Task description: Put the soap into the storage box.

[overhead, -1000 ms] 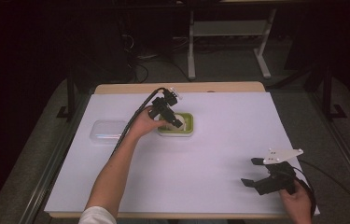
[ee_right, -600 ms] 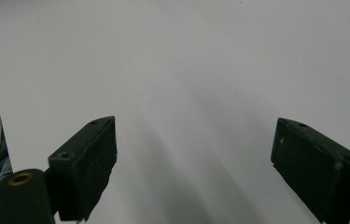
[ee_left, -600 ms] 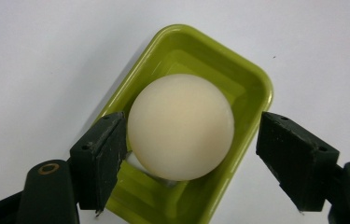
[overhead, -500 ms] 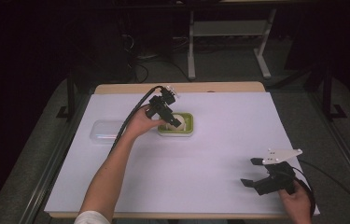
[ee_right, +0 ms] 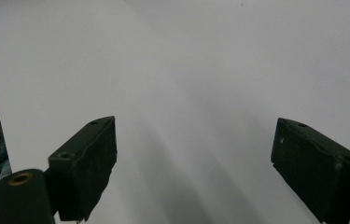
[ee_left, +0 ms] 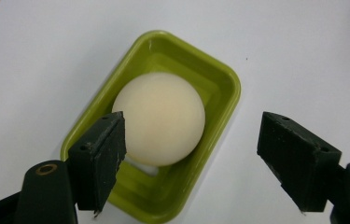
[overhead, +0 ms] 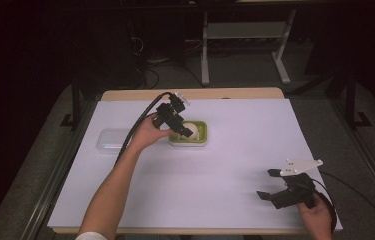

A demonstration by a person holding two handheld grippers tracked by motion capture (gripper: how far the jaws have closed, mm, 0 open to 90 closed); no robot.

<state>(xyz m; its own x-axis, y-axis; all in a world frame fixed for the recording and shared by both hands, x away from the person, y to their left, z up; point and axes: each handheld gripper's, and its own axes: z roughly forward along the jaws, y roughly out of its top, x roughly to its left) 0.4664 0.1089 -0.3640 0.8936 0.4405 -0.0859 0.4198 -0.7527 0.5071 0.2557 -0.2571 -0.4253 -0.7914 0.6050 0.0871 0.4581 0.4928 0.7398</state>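
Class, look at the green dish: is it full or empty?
Full: a cream ball sits inside the green dish, between the left gripper's open jaws.

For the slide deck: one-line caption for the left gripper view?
Open left gripper poised above a cream ball sitting in a green tray on the white table.

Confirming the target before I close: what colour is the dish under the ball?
Lime green dish; the left gripper view shows it best.
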